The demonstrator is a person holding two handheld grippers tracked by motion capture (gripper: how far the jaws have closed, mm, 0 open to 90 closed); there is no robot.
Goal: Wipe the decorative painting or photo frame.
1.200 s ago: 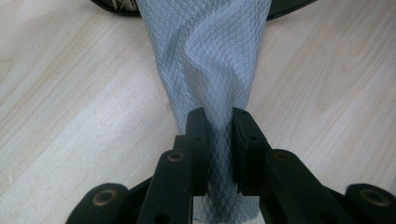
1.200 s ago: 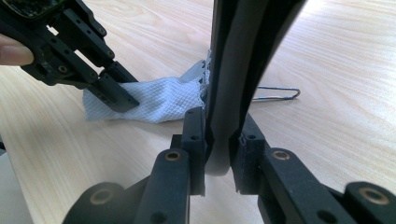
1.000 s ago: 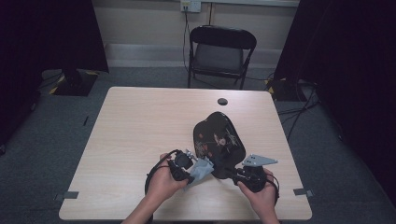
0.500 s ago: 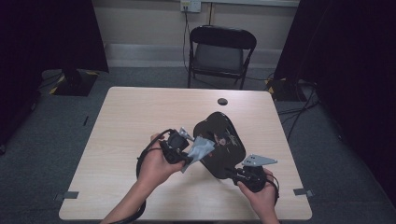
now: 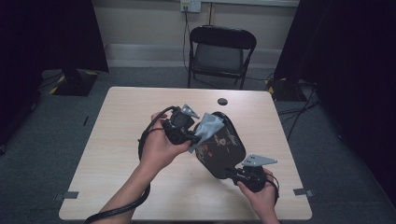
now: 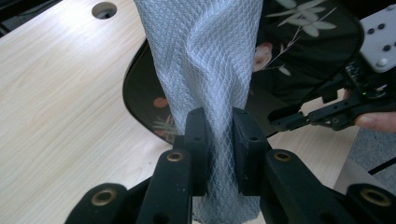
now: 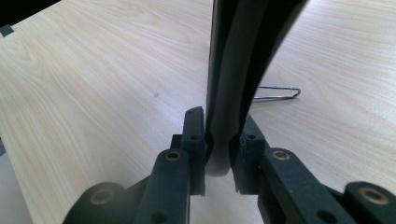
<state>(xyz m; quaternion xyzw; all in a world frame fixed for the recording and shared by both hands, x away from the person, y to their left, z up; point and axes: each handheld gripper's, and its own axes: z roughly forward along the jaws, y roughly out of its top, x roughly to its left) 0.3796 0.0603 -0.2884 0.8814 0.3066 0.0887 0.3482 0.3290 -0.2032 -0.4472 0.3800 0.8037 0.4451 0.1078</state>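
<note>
Left tongs point(image 5: 194, 140) clamped on the grey cloth point(image 5: 208, 128) — it's pressed against the black flowered tray point(image 5: 223, 149), which is tilted up over the desk point(image 5: 116, 140) — right tongs point(image 5: 231, 173) pinching its near rim.
</note>
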